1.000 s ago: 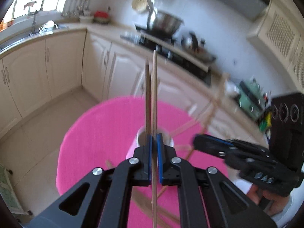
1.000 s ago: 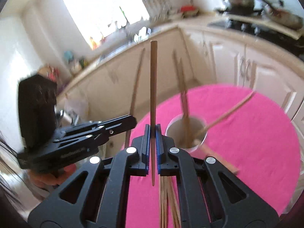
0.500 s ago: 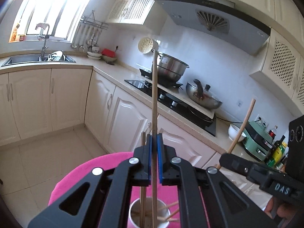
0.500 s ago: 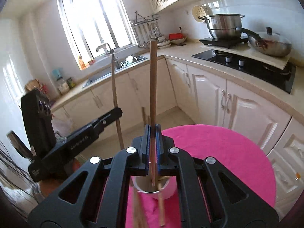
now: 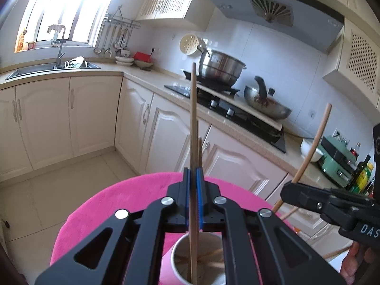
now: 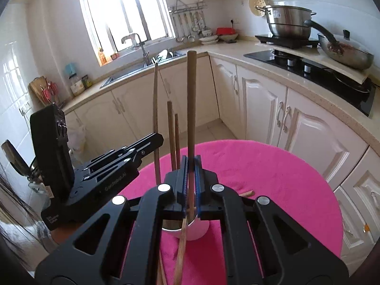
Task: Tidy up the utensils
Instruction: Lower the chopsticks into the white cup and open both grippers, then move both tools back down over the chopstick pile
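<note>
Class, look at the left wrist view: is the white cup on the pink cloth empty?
No: the white cup on the pink cloth already has several chopsticks lying inside it, below the chopstick clamped in the left gripper.

Cream cabinets (image 5: pixel 90 116) line a sunlit window (image 6: pixel 123 11), white-tiled walls, pale tile floor (image 5: pixel 47 185)

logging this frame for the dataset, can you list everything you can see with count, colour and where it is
cup: one, white, on the pink cloth under both grippers, chopsticks already standing in it
held chopsticks: two, light wood, one upright in each gripper
loose chopsticks: several, wood, lying on the cloth by the cup
cloth: one, pink, covering the round table
steel pot: one, silver, on the stove
wok: one, grey, right of the pot
sink: one, steel, below the window
left gripper: black, shut on a chopstick
right gripper: black, shut on a chopstick
</note>
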Tool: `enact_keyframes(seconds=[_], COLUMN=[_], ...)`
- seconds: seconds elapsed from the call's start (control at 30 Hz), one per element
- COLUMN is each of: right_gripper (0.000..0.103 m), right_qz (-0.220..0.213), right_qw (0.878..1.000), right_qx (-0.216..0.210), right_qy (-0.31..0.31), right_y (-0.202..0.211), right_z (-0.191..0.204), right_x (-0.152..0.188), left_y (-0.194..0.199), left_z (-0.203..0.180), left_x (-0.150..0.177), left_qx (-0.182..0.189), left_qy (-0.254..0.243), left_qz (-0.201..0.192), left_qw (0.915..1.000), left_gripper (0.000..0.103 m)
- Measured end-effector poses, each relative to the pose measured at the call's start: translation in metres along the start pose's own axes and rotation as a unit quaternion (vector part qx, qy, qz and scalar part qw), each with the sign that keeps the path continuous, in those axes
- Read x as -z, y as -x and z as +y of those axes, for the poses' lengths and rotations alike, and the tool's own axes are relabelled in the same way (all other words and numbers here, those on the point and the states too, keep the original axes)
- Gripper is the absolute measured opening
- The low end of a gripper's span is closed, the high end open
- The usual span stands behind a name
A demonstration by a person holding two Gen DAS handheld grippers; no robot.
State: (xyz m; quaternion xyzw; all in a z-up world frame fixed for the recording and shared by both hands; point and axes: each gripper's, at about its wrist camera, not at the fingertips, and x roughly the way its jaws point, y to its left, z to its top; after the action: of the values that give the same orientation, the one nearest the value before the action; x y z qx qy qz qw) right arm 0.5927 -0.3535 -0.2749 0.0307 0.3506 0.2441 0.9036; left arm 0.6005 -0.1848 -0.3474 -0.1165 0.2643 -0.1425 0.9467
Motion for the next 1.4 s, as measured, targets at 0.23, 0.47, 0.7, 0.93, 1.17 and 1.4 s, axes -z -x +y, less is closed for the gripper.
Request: enact_keyframes(seconds=[0.23,0.47,0.7,0.93,1.17,1.4], right_gripper=[0.006,0.007,0.008,0.027,0.043,0.045], right_qz=[0.011,0.004,-0.024,-0.047,-0.022,0.034], right_qw=[1.0,0.999,0.995,0.989,0.984,0.981], right_qx=[0.015,0.045,0.082,0.118,0.146,0.148], right_qy=[-0.014,-0.029,-0.049,-0.08,-0.102,-0.12], right_y=[0.0,0.019,0.058,0.097,0.118,0.106], right_z=[0.008,0.019,0.031,0.031,0.025,0.017], right_x=[0.008,0.01,0.014,0.026,0.063,0.11], left_y=[0.008,0.032,0.063,0.07,0.054,0.036], left_z=[0.004,0.012,0.031,0.042,0.044,0.032], left_x=[0.014,0.016,0.031,0.075,0.128,0.157], left_qx=[-0.001,-0.002,-0.025,-0.045,-0.053,-0.082], left_qy=[-0.003,0.016,0.039,0.032,0.041,0.01], left_qz=[0.041,0.076,0.13,0.229,0.324,0.361], left_qw=[0.9992,0.997,0.9904,0.9719,0.9436,0.9288], left_gripper=[0.02,0.032,0.037,0.037,0.037,0.037])
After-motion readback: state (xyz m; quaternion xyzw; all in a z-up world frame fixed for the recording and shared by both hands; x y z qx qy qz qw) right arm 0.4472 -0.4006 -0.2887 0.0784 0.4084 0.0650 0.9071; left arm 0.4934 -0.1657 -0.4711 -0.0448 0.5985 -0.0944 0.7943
